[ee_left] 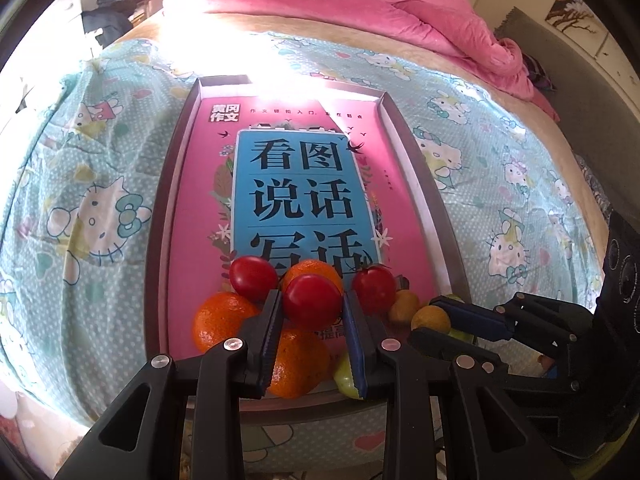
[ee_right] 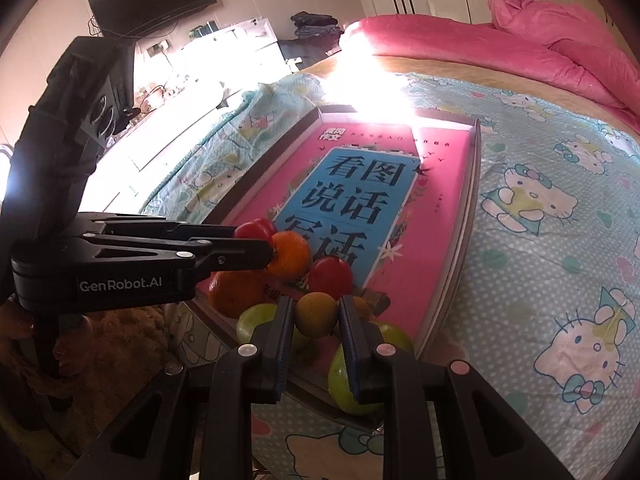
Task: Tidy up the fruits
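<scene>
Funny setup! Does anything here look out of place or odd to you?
Yes: the tray lies on a bed rather than a table, lined with a pink book. All the fruit is heaped at its near end. Each tool already grips a piece: the left gripper a red tomato, the right gripper a small yellowish-orange fruit.

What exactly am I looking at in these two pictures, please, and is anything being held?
There is no robot here: a person carries two hand-held grippers, each with a fisheye camera looking along its fingers. The left camera shows the left gripper shut on a red tomato. The right camera shows the right gripper shut on a small yellow-brown fruit. Both fruits come from a pile of oranges, tomatoes and green fruits at the near end of a shallow tray on a bed with a cartoon-cat sheet. A pink book lines the tray.
</scene>
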Tool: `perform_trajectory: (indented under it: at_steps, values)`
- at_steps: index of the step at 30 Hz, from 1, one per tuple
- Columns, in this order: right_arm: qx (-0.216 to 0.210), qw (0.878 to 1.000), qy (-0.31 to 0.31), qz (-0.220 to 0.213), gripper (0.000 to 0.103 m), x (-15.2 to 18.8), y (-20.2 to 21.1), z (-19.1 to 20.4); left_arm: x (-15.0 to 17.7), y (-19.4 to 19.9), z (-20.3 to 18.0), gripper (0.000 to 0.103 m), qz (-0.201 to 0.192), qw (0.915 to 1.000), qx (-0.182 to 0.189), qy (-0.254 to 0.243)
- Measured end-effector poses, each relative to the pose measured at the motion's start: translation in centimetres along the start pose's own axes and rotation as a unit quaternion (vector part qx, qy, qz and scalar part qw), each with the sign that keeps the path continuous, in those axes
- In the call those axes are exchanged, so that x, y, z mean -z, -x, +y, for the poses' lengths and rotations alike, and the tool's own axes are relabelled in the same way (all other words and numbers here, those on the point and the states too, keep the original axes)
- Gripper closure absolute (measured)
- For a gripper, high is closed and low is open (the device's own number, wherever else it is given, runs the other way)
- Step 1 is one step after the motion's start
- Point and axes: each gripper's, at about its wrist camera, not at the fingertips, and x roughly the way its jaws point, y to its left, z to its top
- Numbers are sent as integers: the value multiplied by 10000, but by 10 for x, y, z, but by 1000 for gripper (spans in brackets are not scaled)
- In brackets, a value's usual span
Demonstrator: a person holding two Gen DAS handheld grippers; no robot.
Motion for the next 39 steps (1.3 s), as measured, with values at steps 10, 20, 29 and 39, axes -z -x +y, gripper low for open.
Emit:
perform_trajectory:
  at_steps: [10,20,29,39]
  values:
    - [256,9996,-9,-128,66,5,26,-5,7,11,-7,44,-151,9997,10,209]
    - [1262,9881,216,-854,27,43,95,-3,52,45,-35,30,-487,9972,-149,541]
    - [1613,9801,320,-1114,17,74,133,15,90,53,-58,29,-465,9964,-502,506]
    - [1547,9822,49,-1061,9,88,138,13,103,62,-72,29,-574,9952,-739,293]
